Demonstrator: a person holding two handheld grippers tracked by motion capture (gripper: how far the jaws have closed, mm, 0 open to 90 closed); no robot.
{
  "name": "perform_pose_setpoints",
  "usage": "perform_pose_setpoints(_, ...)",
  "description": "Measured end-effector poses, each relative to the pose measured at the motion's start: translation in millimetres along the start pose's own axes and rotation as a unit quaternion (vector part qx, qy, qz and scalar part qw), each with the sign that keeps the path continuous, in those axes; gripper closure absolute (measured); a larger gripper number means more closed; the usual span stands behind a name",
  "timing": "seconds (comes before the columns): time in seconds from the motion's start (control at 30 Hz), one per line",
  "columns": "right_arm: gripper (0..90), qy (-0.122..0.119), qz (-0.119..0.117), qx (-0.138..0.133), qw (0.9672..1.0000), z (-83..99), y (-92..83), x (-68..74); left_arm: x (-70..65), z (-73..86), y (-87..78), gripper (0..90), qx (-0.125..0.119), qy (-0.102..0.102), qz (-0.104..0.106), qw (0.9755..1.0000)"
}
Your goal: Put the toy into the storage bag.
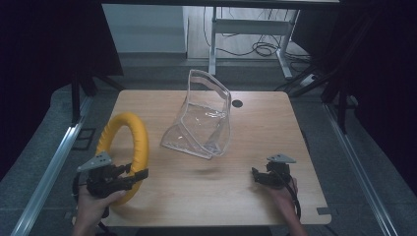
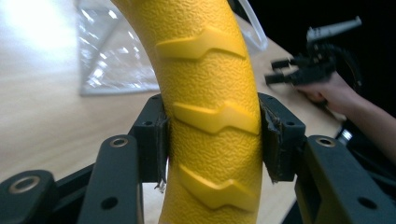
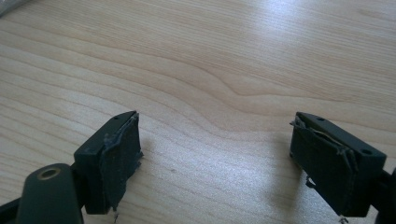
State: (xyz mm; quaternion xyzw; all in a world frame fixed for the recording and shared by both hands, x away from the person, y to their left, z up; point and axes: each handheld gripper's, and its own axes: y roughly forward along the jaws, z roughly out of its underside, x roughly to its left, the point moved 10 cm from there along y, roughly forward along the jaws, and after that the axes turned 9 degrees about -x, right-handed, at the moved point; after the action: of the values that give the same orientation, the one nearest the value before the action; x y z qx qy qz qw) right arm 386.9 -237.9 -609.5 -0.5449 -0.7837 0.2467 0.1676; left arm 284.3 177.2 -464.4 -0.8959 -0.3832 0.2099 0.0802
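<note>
Left gripper [image 2: 212,140]: its fingers [image 2: 152,137] squeeze the yellow ring [image 2: 205,70] from both sides, one pad on each side of the tube.
Ring: its near part sits between the left fingers; the rest curves up and away past their tips. In the high view the ring [image 1: 129,135] stands tilted at the left edge of the desk [image 1: 275,128].
Right gripper [image 3: 215,158]: its fingers [image 3: 114,163] are wide apart with nothing between them, low over bare wood.
Bag: a clear plastic bag [image 1: 204,118] stands well beyond both sets of fingers, near the middle of the desk, mouth up.
Slip risk: the ring is round and bumpy, so I think it could turn or slide between the pads if the hand tips fast.
Bag risk: the bag looks light and floppy. A bump from the ring could knock it over or push it away.
Help: the empty right fingers may need to hold the bag steady; too hard a pinch could crush it shut.
</note>
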Motion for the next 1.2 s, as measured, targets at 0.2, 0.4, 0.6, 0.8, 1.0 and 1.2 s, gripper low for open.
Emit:
perform_pose_setpoints(0.2,16.8,0.000,0.002,-0.001,1.0000,-0.2,0.4,-0.4,2.9,-10.8,-9.6,50.3,-0.039,0.002,-0.007,0.9992)
perform_pose_setpoints(0.4,16.8,0.001,0.002,-0.001,1.0000,-0.3,0.3,-0.5,-4.7,-22.8,-16.5,50.2,-0.077,0.009,-0.003,0.9970)
perform_pose_setpoints(0.6,16.9,0.001,0.002,-0.001,1.0000,-0.2,0.3,-0.4,-12.6,-30.6,-20.1,50.1,-0.105,0.013,0.007,0.9944)
perform_pose_setpoints(0.8,16.9,0.002,0.002,-0.001,1.0000,-0.3,0.3,-0.3,-16.8,-36.6,-25.0,50.1,-0.123,0.018,0.007,0.9922)
perform_pose_setpoints(1.0,16.8,0.001,0.002,-0.001,1.0000,-0.3,0.3,-0.3,-20.3,-41.6,-29.6,50.1,-0.137,0.024,0.007,0.9903)
perform_pose_setpoints(1.2,16.9,0.002,0.002,-0.001,1.0000,-0.3,0.3,-0.3,-25.0,-46.8,-31.7,50.1,-0.148,0.026,0.006,0.9886)
